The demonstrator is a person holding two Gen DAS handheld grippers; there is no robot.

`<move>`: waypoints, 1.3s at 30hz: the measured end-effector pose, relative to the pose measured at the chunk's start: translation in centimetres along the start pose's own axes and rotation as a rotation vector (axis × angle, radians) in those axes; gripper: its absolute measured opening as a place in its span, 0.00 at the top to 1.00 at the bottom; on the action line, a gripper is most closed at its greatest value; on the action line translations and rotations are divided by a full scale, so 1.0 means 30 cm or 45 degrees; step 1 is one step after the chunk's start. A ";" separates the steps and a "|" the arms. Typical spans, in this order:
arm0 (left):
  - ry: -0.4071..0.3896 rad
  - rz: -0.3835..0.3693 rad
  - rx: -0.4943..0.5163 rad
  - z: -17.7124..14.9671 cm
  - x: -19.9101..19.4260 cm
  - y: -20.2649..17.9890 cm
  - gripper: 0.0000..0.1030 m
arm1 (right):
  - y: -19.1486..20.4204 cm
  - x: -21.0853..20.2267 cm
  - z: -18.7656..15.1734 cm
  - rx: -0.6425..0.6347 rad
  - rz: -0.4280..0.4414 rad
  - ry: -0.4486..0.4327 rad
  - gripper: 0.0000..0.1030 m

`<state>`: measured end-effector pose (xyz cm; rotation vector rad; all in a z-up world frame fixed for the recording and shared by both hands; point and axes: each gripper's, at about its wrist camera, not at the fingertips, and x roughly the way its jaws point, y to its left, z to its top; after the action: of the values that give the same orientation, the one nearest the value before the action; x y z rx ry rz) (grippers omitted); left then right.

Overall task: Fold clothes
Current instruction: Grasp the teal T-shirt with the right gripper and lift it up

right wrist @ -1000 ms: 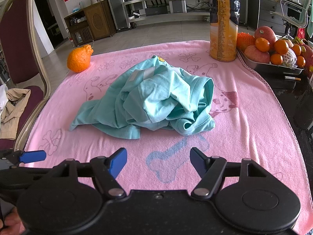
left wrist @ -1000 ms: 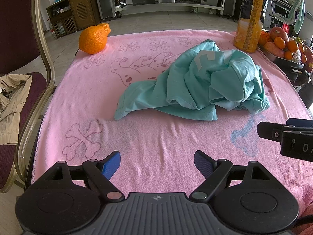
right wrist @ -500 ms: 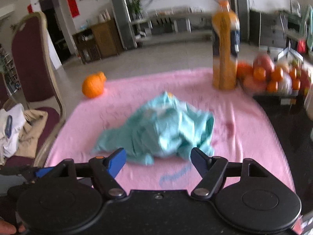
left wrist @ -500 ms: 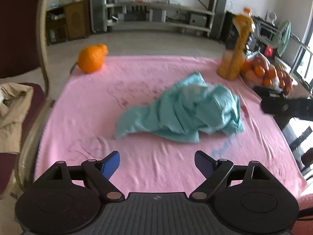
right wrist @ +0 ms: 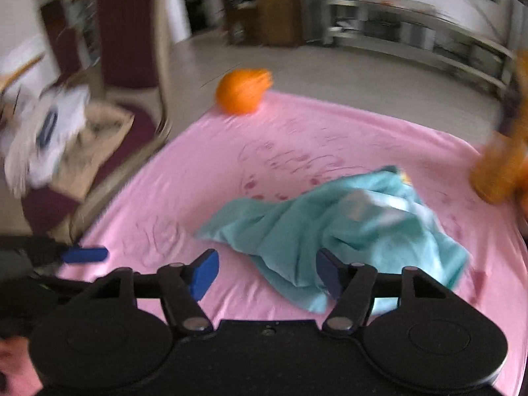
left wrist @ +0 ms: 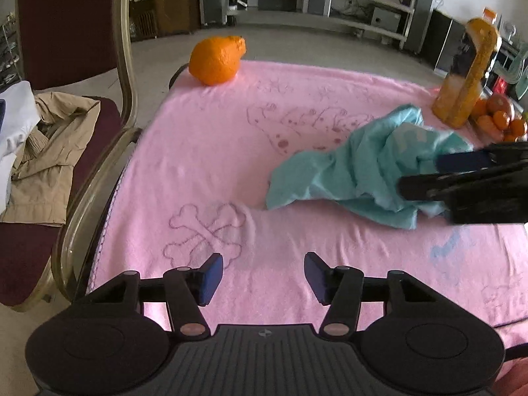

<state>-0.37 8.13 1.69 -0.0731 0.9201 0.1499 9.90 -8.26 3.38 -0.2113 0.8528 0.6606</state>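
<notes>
Right gripper (right wrist: 267, 275) jaws closing around the teal shirt's (right wrist: 333, 231) hem (blurred).

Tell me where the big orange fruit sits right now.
The orange fruit sits at the far left corner of the pink towel in the left wrist view, beside the chair, well away from the teal garment.

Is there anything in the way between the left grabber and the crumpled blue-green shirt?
Nothing visible. Only bare pink towel lies between the left gripper, whose empty jaws are closing, and the shirt. The right gripper is already over the shirt's other side, its jaws also closing.
</notes>
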 end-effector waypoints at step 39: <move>-0.023 0.065 -0.150 0.024 0.002 0.081 0.40 | -0.169 -0.851 0.611 0.472 -0.007 -0.831 0.96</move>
<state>-0.15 10.61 2.08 -0.1576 0.8950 0.2516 12.42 -16.02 34.17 0.3261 0.3297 0.5069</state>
